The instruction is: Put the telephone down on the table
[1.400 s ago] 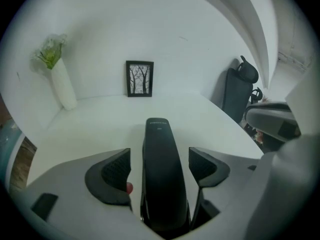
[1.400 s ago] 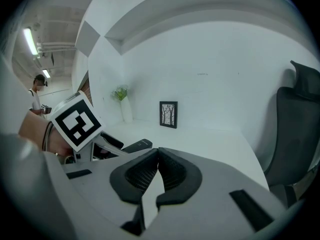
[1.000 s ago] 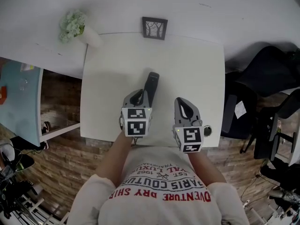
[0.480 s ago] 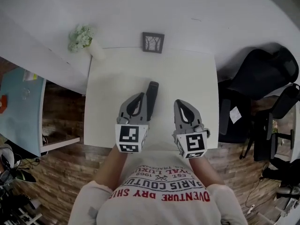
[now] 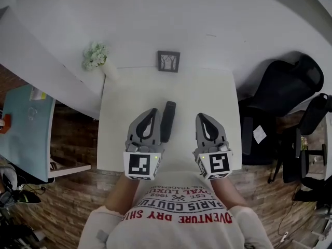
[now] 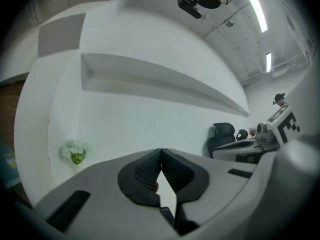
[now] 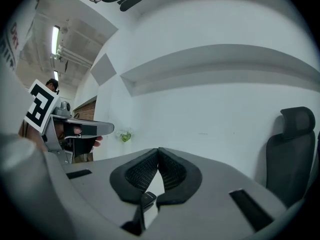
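On the white table [image 5: 207,92] the dark telephone [image 5: 167,121] lies flat, its length running toward the small picture frame [image 5: 168,61] at the far edge, in the same spot as a second ago. What has changed is the grippers. The left gripper [image 5: 151,112], which was low over the handset's near end, has come up off the table and now sits higher and closer to the person's chest, beside the telephone's left edge and apart from it. The right gripper [image 5: 204,117] has lifted in the same way and is off to the telephone's right, so the handset lies between the two. The left gripper view now faces the white wall rather than the tabletop, and in it the left gripper [image 6: 160,154] has its black pads pressed tip to tip with nothing caught in them; white flowers [image 6: 74,151] stand at the left. The right gripper [image 7: 158,151] likewise has its pads meeting at the tips, empty, with an office chair [image 7: 292,149] at the right.
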Action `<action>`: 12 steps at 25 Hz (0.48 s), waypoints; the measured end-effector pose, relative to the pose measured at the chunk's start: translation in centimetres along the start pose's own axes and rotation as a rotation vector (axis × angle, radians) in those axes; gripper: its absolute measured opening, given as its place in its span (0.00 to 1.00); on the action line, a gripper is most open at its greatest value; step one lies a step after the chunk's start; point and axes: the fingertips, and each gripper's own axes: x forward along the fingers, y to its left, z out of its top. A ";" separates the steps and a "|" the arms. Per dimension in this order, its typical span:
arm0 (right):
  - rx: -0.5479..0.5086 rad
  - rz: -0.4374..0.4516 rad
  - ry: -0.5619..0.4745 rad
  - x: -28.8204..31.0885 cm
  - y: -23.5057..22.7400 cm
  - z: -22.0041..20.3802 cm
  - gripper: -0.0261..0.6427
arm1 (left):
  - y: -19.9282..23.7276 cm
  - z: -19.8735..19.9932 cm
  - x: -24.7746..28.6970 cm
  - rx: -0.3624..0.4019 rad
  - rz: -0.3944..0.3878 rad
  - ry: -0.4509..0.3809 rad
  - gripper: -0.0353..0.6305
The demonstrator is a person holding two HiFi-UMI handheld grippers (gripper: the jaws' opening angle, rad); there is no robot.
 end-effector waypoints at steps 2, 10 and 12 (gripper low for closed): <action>-0.004 0.001 -0.004 0.0 0.3 0.1 0.08 | -0.1 0.1 -0.1 0.013 -0.015 0.002 0.09; -0.019 0.017 -0.005 0.4 1.0 0.3 0.08 | -0.4 0.1 0.1 0.005 -0.041 0.014 0.09; -0.018 0.020 0.000 0.5 1.1 0.2 0.08 | -0.4 0.3 0.2 0.002 -0.042 0.013 0.09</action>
